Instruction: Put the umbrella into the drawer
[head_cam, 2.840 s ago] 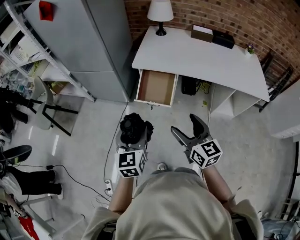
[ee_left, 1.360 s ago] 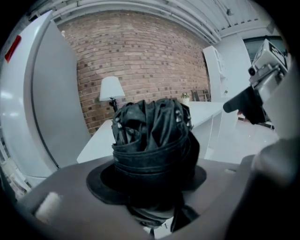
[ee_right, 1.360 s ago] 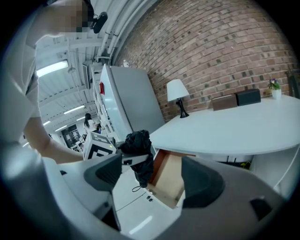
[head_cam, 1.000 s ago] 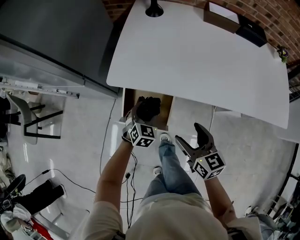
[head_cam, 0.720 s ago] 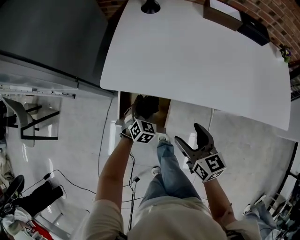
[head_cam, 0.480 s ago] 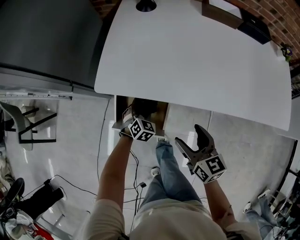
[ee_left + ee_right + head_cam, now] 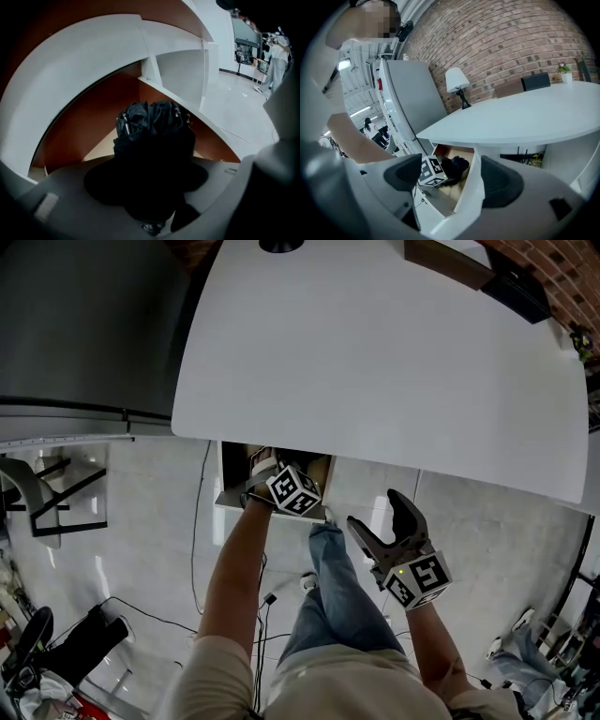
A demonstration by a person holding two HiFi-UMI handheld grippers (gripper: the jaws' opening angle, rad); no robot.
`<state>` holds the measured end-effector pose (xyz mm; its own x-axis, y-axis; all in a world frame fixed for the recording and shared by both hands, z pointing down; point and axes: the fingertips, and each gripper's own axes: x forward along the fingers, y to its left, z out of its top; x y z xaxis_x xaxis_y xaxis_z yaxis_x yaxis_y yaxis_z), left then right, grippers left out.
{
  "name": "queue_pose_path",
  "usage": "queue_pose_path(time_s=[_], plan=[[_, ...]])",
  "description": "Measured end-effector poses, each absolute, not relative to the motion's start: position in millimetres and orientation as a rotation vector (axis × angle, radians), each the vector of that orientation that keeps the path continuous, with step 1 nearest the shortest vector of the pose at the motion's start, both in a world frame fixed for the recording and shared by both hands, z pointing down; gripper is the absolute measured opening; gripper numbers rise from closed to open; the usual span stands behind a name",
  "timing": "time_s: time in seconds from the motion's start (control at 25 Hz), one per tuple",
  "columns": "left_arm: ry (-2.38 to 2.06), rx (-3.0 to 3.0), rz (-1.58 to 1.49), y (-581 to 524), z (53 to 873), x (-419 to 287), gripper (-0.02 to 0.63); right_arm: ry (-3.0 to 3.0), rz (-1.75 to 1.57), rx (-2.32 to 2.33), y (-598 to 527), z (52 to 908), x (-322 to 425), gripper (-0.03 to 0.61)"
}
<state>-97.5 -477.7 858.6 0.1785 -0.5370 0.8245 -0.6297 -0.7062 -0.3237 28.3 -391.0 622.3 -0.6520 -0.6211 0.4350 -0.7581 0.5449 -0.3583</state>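
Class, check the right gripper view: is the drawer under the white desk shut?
No, the drawer stands pulled out below the desk, its brown inside showing behind the umbrella.

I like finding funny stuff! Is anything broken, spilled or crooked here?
Nothing stands out. The drawer is simply pulled open, and the left gripper holds the black umbrella down in it, its jaws having just eased a little wider around it. The white desk looks tidy.

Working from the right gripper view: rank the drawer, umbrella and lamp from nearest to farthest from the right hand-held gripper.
From the right hand-held gripper:
1. Drawer: its white side wall sits just ahead of the jaws.
2. Umbrella: black, deeper inside the drawer.
3. Lamp: on the desk's far end, by the brick wall.
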Motion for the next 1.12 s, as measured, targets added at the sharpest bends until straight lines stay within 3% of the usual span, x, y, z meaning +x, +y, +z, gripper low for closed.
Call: queue_pose_path(time_s=[0.48,0.68,0.84,1.12], plan=[[-1.003,2.275,1.850,-471,914,-92,0.285,-2.518,0.807,1.220,-400,632,36,0.390],[-1.016,2.241,1.849,-473,916,-92,0.307,-2.506,0.824,1.229,-394,637,37,0.390],[-1.050,2.169,1.799,-465,907,-97,0.362,-2.509,0.837,1.233,-387,635,35,0.390],[-1.143,2.206,1.634,-449,859,-102,0.365,-2.524,0.782,1.249,-374,614,31,0.390]])
